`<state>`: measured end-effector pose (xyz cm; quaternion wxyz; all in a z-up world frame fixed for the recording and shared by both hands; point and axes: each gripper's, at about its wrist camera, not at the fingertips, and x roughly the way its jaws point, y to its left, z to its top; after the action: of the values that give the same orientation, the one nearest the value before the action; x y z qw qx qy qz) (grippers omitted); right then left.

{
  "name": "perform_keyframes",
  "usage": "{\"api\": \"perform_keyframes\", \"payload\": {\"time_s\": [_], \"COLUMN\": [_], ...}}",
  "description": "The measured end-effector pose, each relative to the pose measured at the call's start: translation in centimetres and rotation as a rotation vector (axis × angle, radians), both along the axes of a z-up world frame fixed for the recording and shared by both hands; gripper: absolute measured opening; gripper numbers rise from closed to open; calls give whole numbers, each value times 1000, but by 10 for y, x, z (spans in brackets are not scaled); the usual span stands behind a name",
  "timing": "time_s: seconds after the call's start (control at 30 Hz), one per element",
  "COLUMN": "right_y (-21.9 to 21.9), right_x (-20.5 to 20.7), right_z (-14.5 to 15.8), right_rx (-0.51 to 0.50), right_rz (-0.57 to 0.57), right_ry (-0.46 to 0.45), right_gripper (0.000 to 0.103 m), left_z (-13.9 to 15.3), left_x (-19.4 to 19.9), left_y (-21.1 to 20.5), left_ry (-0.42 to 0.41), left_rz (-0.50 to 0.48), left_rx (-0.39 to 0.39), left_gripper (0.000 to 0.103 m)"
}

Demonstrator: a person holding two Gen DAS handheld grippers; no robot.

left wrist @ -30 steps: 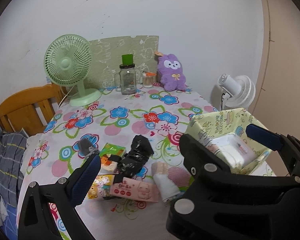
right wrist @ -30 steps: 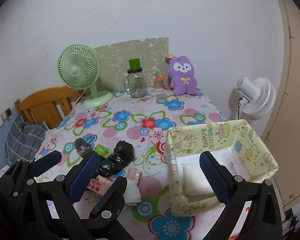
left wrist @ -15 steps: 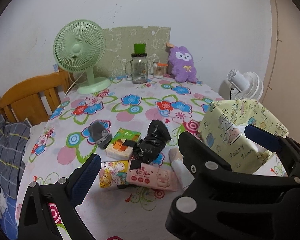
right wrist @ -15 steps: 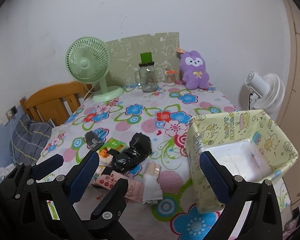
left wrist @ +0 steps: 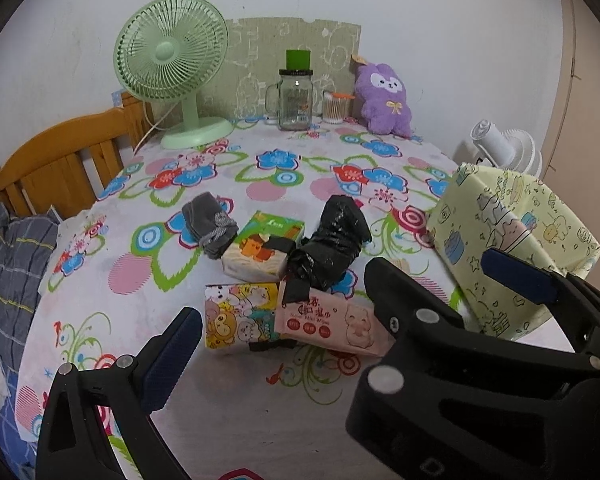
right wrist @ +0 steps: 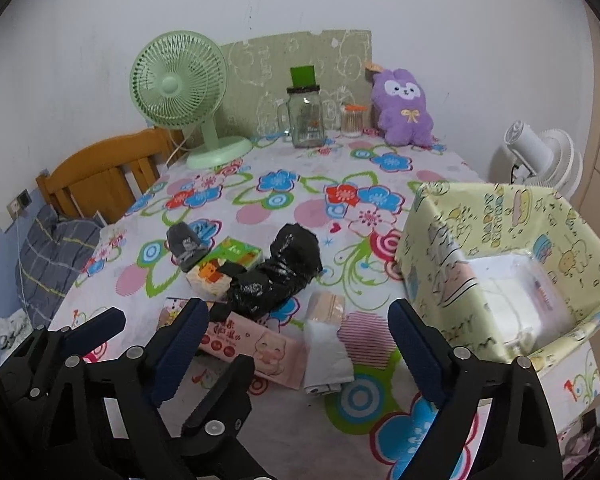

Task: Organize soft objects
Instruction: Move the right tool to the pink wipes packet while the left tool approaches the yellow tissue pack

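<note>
Grippers lower than a second ago. Right gripper (right wrist: 300, 344) jaws wide, just narrowing, empty; left gripper (left wrist: 332, 308) wide, empty. Wipes pack (right wrist: 256, 350) frame centre, likely next for box (right wrist: 500, 216).

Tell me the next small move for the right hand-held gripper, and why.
Probably ease the right hand-held gripper down onto the white folded cloth: its jaws stand open and empty above it, and the yellow box waits beside.

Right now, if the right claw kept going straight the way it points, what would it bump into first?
Probably the white folded packet lying between the right claw's open fingers, beside the pink wipes. Depth is hard to judge here.
</note>
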<state>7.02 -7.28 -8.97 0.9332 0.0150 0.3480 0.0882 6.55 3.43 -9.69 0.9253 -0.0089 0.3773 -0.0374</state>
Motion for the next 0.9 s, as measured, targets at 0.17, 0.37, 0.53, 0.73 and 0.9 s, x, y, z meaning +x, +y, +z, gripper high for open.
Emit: {"api": "perform_keyframes", "payload": {"time_s": [0.17,0.37,0.53,0.73,0.9], "right_y": [3,9,13,26,32], "right_x": [6,13,18,20,24], "right_z": [-12,-26,-37,-44,-47], "right_rx": [-7,-19,-4,-12,-36], "right_rz": [10,29,74,143,159], "right_ry": [34,75,107,131,119], "right_gripper": [82,77,76,76,76], "left_z": [-10,-21,-31,-43,-46], "left_x": [3,8,11,14,17], "left_y": [2,5,16,27,31], "left_ry": [28,56,87,123,131], "left_rz": [7,24,50,85,102], "left_rx": [4,18,22,36,47], "left_gripper": [103,102,102,101,101]}}
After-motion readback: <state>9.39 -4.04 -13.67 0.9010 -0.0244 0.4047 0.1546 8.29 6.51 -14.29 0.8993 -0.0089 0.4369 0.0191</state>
